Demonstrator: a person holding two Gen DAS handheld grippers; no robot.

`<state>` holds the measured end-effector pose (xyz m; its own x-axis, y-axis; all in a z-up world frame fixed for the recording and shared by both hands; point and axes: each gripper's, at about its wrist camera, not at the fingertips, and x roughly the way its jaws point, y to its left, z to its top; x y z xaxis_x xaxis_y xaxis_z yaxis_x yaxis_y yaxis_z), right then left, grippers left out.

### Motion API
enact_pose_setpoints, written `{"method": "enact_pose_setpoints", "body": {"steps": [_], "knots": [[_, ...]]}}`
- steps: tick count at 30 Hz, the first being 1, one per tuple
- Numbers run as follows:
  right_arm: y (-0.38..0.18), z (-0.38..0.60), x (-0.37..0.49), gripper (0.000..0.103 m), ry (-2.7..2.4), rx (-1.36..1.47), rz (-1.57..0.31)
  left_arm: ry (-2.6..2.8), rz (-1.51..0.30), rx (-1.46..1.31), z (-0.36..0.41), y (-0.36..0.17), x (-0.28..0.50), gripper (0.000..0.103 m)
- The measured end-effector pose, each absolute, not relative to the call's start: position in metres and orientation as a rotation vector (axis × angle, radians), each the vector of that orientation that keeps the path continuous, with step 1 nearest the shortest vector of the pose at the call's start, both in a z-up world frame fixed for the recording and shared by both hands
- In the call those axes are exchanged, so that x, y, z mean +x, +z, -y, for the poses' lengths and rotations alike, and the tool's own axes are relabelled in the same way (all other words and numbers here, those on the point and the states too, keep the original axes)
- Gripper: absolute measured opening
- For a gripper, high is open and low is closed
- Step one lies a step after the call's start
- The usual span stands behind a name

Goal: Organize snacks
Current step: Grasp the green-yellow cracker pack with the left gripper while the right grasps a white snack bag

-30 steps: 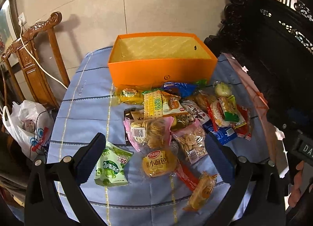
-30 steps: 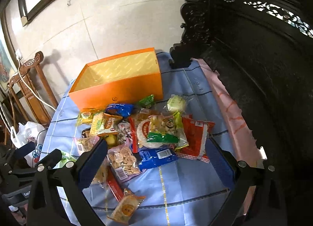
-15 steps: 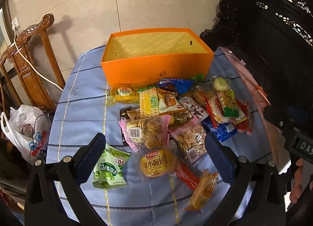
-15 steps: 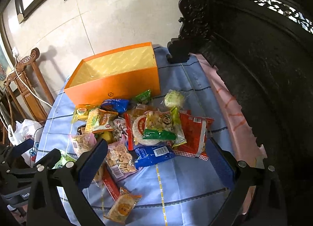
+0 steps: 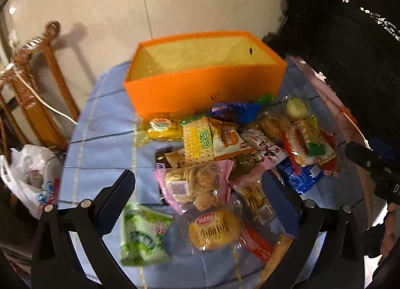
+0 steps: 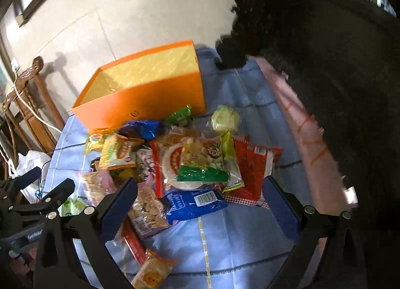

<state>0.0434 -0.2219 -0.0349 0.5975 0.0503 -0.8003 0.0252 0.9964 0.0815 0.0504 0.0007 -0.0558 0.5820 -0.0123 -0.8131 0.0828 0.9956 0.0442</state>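
- On the table (image 5: 105, 123), which wears a blue striped cloth, an orange box (image 5: 200, 88) stands open at the far side, its yellow inside showing nothing in it.
- Just in front of the box lies a loose heap of snack packets (image 5: 225, 154), some overlapping, the nearest ones touching the box's front wall.
- In the left wrist view the left gripper (image 5: 200, 189) hangs above the near part of the heap with its jaws spread wide and nothing between them.
- Below that gripper sit a green packet (image 5: 143, 236) on the left, a round bun in a clear wrapper (image 5: 215, 232) beside it, and a pink-edged bag of round biscuits (image 5: 197, 184) just beyond (the frame is somewhat blurred, so the print is hard to read).
- A yellow cracker packet (image 5: 198, 138) lies further in, partly on top of its neighbours, with a dark blue packet (image 5: 235, 111) close to the box.
- In the right wrist view the right gripper (image 6: 200, 194) is over the right side of the heap, jaws likewise wide apart and holding nothing.
- Between its fingers lie a blue packet with a barcode (image 6: 195, 201), a green-and-yellow bag (image 6: 207, 164) on top of a round rice-cracker pack, and a red packet (image 6: 252, 166) to the right.
- A pale round snack in clear wrap (image 6: 225, 118) rests near the box's right corner.
- A wooden chair (image 5: 32, 83) and a white plastic bag (image 5: 27, 176) stand off the table's left side.
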Motion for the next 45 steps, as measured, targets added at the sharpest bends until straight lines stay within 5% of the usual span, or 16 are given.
{"method": "enact_pose_setpoints", "body": {"steps": [17, 19, 20, 22, 23, 27, 34, 35, 36, 45], "knots": [[-0.122, 0.244, 0.139, 0.099, 0.016, 0.217, -0.980, -0.155, -1.094, -0.097, -0.017, -0.156, 0.172, 0.099], [-0.128, 0.249, 0.139, 0.100, 0.040, 0.282, -0.988, -0.178, -1.087, -0.149, -0.016, -0.162, 0.171, 0.090], [-0.128, 0.248, 0.137, 0.093, 0.043, 0.285, -0.996, -0.209, -1.083, -0.175, -0.015, -0.163, 0.170, 0.077], [-0.119, 0.240, 0.134, 0.071, 0.069, 0.262, -1.002, -0.218, -1.080, -0.198, -0.016, -0.165, 0.169, 0.069], [-0.114, 0.235, 0.131, 0.049, 0.046, 0.212, -0.995, -0.220, -1.075, -0.196, -0.018, -0.165, 0.169, 0.066], [-0.104, 0.235, 0.118, 0.039, 0.077, 0.231, -1.010, -0.259, -1.112, -0.327, -0.030, -0.162, 0.162, 0.053], [-0.076, 0.241, 0.092, 0.034, 0.086, 0.271, -0.976, -0.288, -1.064, -0.251, -0.022, -0.133, 0.132, 0.047], [-0.069, 0.241, 0.089, 0.030, 0.089, 0.273, -0.961, -0.290, -1.057, -0.267, -0.025, -0.129, 0.129, 0.047], [-0.060, 0.242, 0.086, 0.015, 0.092, 0.268, -0.941, -0.284, -1.054, -0.266, -0.027, -0.126, 0.128, 0.047], [-0.026, 0.243, 0.073, 0.015, 0.132, 0.294, -0.863, -0.308, -0.916, -0.285, -0.052, -0.061, 0.088, 0.047]]}}
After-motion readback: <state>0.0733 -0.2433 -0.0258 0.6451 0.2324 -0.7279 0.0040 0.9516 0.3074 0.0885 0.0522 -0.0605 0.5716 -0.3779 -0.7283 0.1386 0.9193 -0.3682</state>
